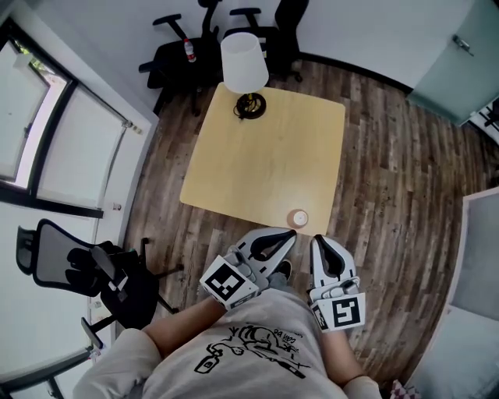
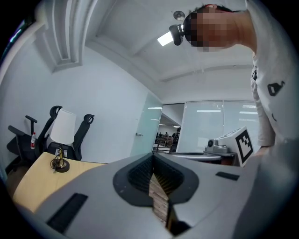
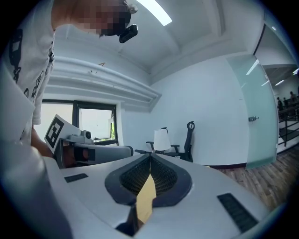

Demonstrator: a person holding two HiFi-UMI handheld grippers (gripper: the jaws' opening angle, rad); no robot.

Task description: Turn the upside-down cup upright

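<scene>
Light grey T-shirt (image 1: 249,343) with black graphic print, pale grey left gripper (image 1: 291,233) and right gripper (image 1: 318,238), black ribbed pads (image 3: 134,175), white cubes (image 1: 228,284) with black square markers

Office room: white walls (image 1: 366,27), dark plank floor (image 1: 390,171).
A square pale-wood surface (image 1: 273,164) stands mid-floor, a white-shaded lamp (image 1: 244,61) at its far edge. Black office chairs (image 1: 175,58) sit by the far wall, another chair (image 1: 78,269) beside the dark-framed windows (image 1: 47,132) at left. A frosted glass door (image 1: 452,66) stands at right; a strip light (image 3: 156,11) glows overhead.
</scene>
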